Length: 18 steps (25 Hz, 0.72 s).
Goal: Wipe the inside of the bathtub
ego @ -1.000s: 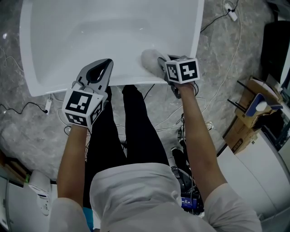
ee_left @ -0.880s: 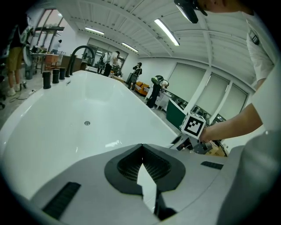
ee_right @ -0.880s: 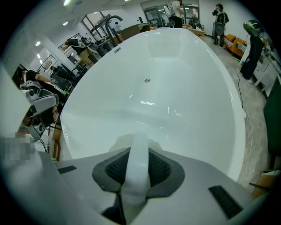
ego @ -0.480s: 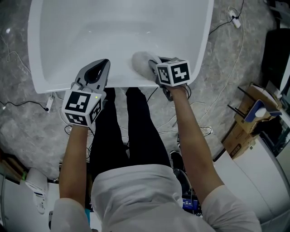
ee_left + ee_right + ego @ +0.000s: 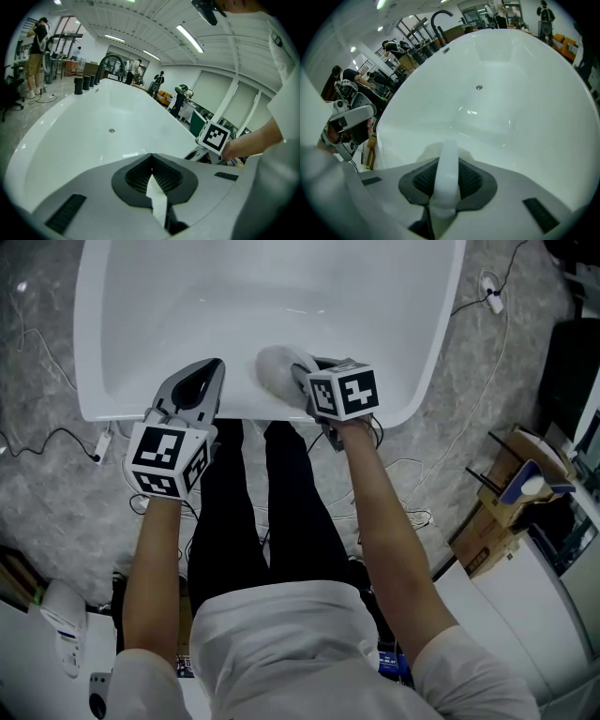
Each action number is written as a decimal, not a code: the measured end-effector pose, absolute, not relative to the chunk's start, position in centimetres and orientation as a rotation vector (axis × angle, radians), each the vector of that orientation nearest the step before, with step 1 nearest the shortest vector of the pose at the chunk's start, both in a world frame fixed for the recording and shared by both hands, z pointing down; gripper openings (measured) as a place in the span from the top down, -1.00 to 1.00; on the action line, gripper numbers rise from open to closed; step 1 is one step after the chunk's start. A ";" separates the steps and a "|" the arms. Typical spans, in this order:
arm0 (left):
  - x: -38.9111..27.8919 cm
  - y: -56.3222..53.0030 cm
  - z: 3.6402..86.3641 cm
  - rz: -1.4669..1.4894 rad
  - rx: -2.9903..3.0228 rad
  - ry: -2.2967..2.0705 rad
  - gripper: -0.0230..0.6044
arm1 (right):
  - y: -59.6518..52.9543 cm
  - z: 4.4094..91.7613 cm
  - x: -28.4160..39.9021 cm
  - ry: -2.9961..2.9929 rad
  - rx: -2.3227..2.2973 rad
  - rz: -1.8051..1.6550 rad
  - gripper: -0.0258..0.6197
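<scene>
L hand-held gripper [image 5: 212, 371]: no change over the last 1 s. It is parked over the near rim of the bathtub [image 5: 234, 296], L of centre. Jaws are closed on each other, tips meeting, nothing between them. Whether it rests on the rim or just hovers: can't tell.

Wiper pad [image 5: 275, 371]: this is what has moved. It is a grey-white fluffy pad, lying against the near inner wall of the tub just below the rim. 1 s ago it sat well R of centre. Now it is approx. mid-wall and noticeably closer to the L hand-held gripper, near but not touching. So the stroke runs R to L along the near wall. The head cam has also shifted (tub sits further R in frame), but the pad-to-L-gripper gap has shrunk regardless, so the motion is real.

R hand-held gripper [image 5: 302, 379]: travels w/ the pad. Jaws are clamped on the pad's white handle [image 5: 448, 173], which stands upright between them. Grip looks centred.

Meaning for task: wiping is under way, 1 pass of the near wall approx. half done. Judged from this, still to do are the L half of the near wall, the side walls, the floor round the drain [image 5: 478, 87] and the far end by the tap [image 5: 440, 16]. There is no visible dirt or wet trail on the white surface, so coverage can't be checked by eye. Next, the stroke prob. needs the L hand-held gripper out of the path, or a turn-back before reaching it.
</scene>
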State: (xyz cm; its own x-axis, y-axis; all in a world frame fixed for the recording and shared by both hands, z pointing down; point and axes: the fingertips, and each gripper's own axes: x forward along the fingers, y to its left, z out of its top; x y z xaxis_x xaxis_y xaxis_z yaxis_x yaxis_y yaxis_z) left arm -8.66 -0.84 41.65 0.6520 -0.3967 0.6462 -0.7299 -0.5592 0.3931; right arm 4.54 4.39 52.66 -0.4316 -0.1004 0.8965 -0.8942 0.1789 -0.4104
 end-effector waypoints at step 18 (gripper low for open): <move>-17.1 -1.6 41.8 0.624 2.145 -1.014 0.89 | 1.1 52.2 -6.3 -1.811 0.858 1.291 0.62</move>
